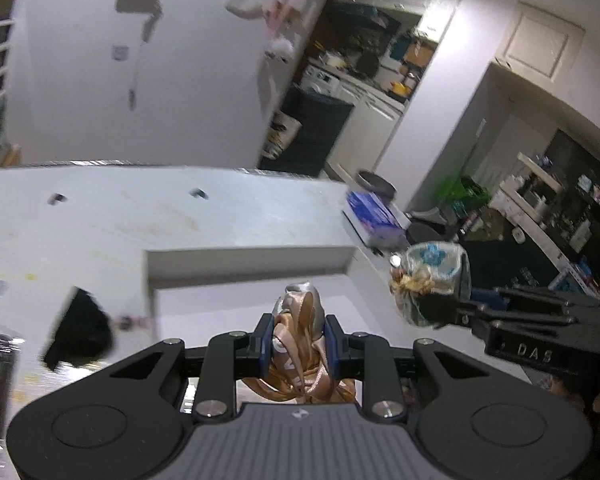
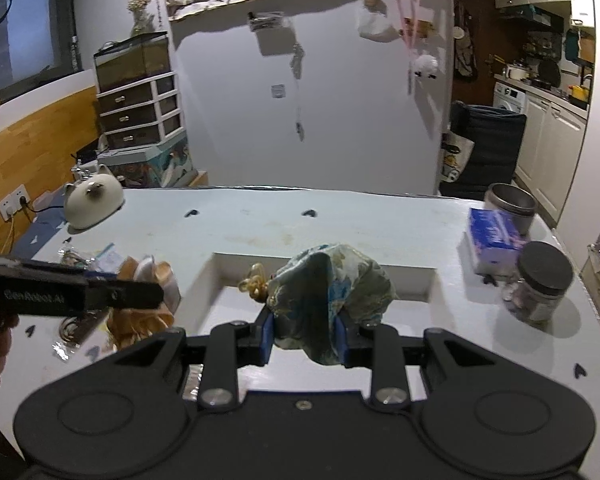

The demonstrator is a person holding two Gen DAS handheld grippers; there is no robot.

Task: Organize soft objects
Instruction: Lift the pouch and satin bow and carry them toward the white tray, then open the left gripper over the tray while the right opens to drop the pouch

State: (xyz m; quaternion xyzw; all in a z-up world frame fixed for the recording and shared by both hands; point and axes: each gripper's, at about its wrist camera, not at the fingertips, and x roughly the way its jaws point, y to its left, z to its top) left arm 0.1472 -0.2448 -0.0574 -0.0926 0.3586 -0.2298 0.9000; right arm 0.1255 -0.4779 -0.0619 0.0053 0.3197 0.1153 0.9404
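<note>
White tray (image 2: 416,280) bare; left fingers (image 1: 266,344) on ribbon bundle (image 1: 300,320), right fingers (image 2: 266,336) on brocade pouch (image 2: 332,292).

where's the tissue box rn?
On the table's right side: in the right wrist view the tissue box sits between the metal pot behind it and the dark-lidded jar in front.

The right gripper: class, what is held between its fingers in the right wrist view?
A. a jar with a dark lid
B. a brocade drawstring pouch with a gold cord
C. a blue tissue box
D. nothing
B: the right gripper has its blue pads pressed on either side of the patterned blue-green pouch, whose gold cord shows at its left.
</note>
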